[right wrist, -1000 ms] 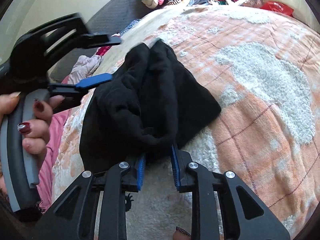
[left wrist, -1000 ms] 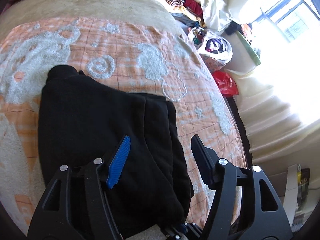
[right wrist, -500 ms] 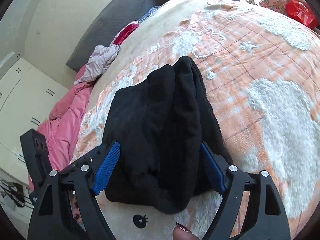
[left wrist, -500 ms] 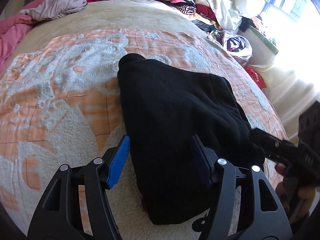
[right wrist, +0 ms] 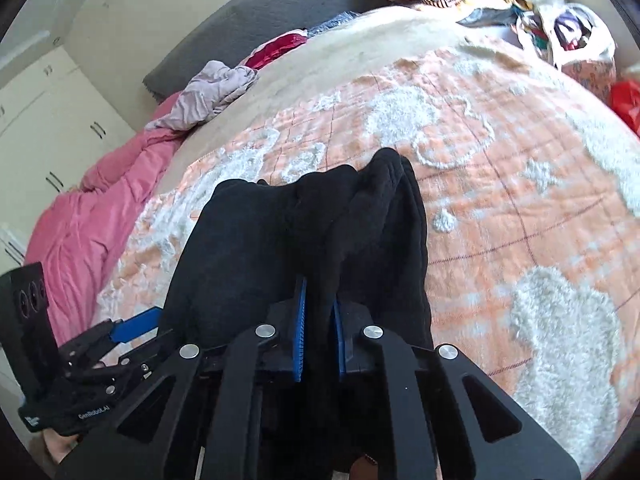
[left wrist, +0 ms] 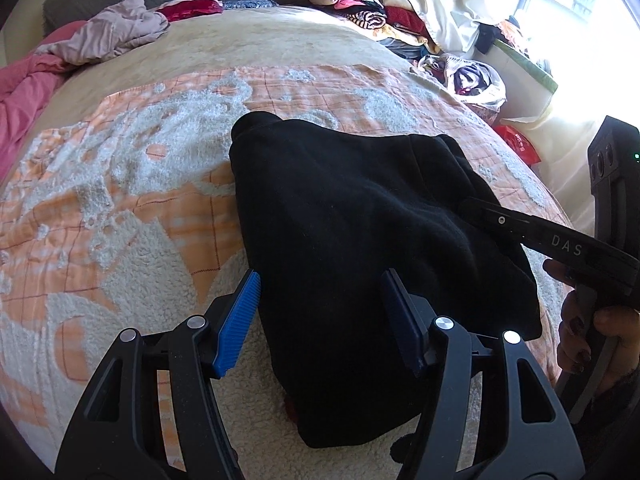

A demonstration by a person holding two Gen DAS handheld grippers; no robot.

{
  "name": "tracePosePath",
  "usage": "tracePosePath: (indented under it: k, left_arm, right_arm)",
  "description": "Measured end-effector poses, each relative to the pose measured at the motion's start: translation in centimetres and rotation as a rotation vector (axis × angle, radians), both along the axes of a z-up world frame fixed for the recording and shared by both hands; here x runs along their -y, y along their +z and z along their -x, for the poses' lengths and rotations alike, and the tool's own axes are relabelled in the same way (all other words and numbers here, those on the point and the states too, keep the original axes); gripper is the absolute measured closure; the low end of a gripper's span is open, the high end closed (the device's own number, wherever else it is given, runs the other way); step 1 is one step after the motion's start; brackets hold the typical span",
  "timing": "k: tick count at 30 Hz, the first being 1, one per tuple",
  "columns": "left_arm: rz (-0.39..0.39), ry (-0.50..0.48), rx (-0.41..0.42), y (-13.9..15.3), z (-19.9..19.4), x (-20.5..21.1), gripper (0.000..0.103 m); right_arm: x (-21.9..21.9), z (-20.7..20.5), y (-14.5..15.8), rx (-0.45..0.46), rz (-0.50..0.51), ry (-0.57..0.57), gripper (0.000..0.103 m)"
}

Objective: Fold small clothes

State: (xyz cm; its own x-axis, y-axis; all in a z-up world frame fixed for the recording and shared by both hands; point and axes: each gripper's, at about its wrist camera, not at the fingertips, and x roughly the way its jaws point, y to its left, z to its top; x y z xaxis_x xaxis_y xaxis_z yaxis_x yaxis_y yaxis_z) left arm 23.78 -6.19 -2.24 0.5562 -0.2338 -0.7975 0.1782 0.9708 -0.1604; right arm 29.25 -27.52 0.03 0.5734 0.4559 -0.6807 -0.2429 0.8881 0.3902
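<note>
From the left wrist, the left gripper (left wrist: 320, 316) sits at 6 o'clock with its tongs spread wide, straddling the near end of the black garment (left wrist: 352, 240) without pinching it. The garment lies bunched on the orange-and-white blanket (left wrist: 120, 200), running from the tongs up toward 12 o'clock. The right gripper (left wrist: 500, 220) comes in from 3 o'clock and reaches the garment's right edge. A clothes pile (left wrist: 360, 4) sits far off at 1 o'clock.

From the right wrist, the right gripper (right wrist: 319, 330) has its tongs pressed nearly together, pinching a fold of the black garment (right wrist: 300, 232) at 6 o'clock; the cloth ridges up toward 12 o'clock. The left gripper (right wrist: 132, 328) shows at 8 o'clock beside the garment's left edge. A pink duvet (right wrist: 88, 216) lies at 9 o'clock.

The step appears to be gathering the garment's near edge for a fold. Next, the left tongs likely need to close on the cloth so both can carry the edge over together.
</note>
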Motion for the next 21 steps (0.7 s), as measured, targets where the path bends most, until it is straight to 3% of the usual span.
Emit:
tracePosePath:
  k: [5, 7, 11, 14, 15, 17, 21]
  left_arm:
    - [0.060, -0.030, -0.012, 0.5, 0.3, 0.3, 0.048]
    - [0.050, -0.035, -0.018, 0.1, 0.4, 0.5, 0.048]
    - [0.077, -0.030, -0.053, -1.1, 0.4, 0.6, 0.046]
    - [0.091, -0.020, -0.057, -1.3, 0.6, 0.6, 0.045]
    - [0.095, -0.018, -0.058, -1.3, 0.7, 0.5, 0.045]
    - [0.113, -0.009, -0.065, -1.3, 0.8, 0.2, 0.045]
    - [0.170, 0.001, -0.075, -1.2, 1.7, -0.6, 0.045]
  right_arm:
    - [0.4, 0.2, 2.4, 0.117, 0.096, 0.004, 0.094]
    - [0.9, -0.5, 1.9, 0.097, 0.086, -0.003, 0.094]
    - [1.3, -1.9, -2.6, -0.039, 0.153, -0.057, 0.093]
    - [2.1, -1.8, -2.7, -0.040, 0.105, -0.080, 0.090]
    - [2.2, -1.7, -2.5, -0.038, 0.106, -0.087, 0.078]
    - [2.8, -1.1, -2.5, -0.047, 0.082, -0.091, 0.070]
    - [5.3, 0.4, -2.5, -0.093, -0.088, -0.104, 0.064]
